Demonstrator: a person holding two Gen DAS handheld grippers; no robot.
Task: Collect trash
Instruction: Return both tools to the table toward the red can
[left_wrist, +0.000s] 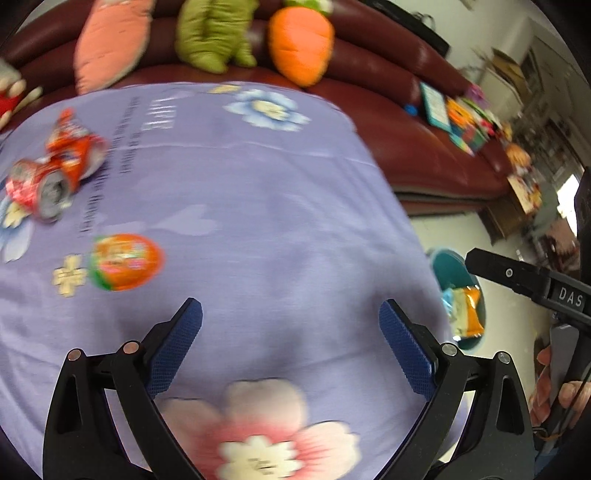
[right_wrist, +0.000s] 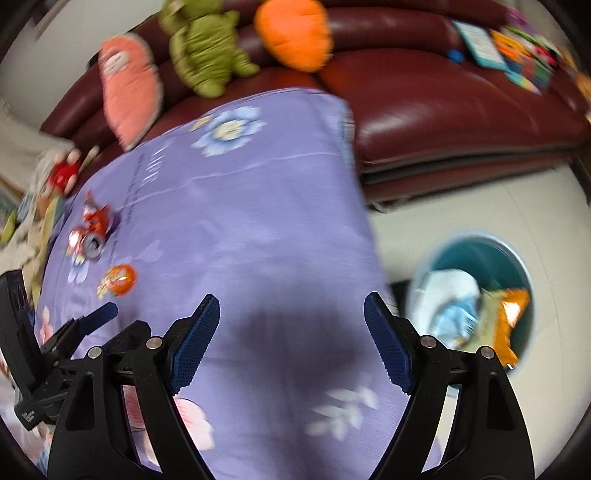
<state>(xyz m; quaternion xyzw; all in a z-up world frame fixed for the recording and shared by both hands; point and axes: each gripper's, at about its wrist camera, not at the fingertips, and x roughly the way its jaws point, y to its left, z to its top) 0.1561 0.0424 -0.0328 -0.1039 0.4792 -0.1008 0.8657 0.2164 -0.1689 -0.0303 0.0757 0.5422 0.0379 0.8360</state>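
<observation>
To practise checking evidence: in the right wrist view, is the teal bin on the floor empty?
No. The teal bin already holds wrappers, a pale blue one and an orange one.

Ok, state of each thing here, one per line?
Left gripper: open, empty.
Right gripper: open, empty.
Can: crushed, lying on the cloth.
Wrapper: crumpled, beside the can.
Round orange packet: lying on the cloth.
Bin: on the floor, trash inside.

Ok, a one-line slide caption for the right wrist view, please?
Right gripper open and empty above the purple floral cloth; crushed can far left, teal bin with wrappers on the floor.
</observation>
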